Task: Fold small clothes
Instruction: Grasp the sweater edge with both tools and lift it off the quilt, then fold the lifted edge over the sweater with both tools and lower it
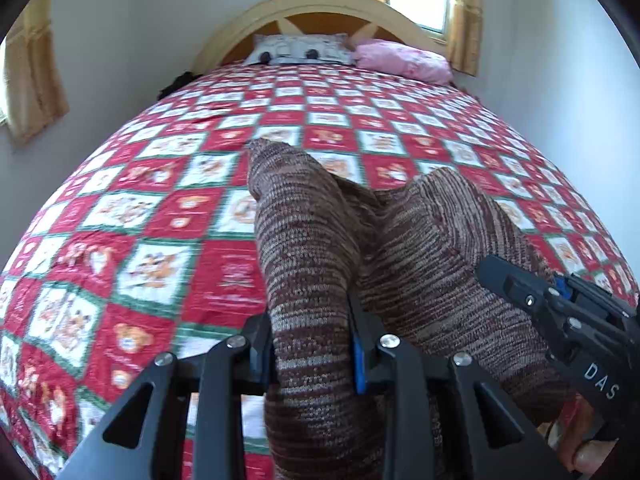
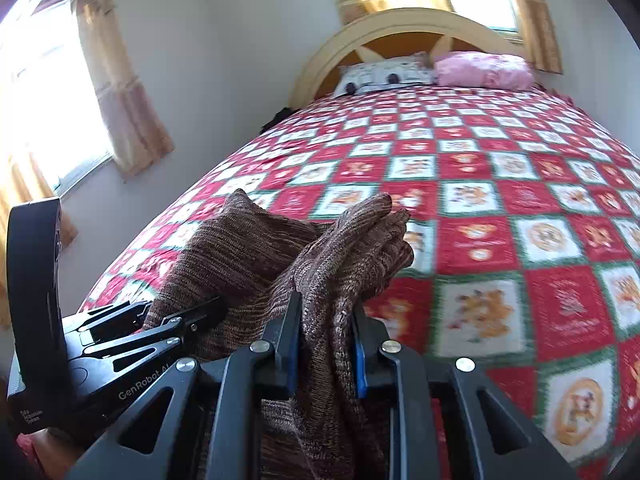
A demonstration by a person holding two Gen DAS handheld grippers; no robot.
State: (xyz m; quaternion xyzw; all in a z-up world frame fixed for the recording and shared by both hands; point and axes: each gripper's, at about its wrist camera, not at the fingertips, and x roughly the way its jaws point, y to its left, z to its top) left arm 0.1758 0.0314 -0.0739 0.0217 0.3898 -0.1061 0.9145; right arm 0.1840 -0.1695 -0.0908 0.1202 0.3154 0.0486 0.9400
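Above a red checked quilt [image 1: 160,208], the left gripper [image 1: 312,344] and right gripper [image 2: 326,344] are each pinching a brown knit garment [image 1: 320,240], its lower part running out of view.

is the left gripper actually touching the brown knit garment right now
Touching. The left wrist view shows the left gripper with both fingers pressed against the brown knit garment, the fabric pinched between them with no gap.

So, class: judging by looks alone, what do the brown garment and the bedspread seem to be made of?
Brown garment: knitted yarn, probably wool or acrylic; visible ribbed rows, mottled brown and cream, matte.
Bedspread: thin printed woven fabric, perhaps cotton; flat red and white squares, fine creases.
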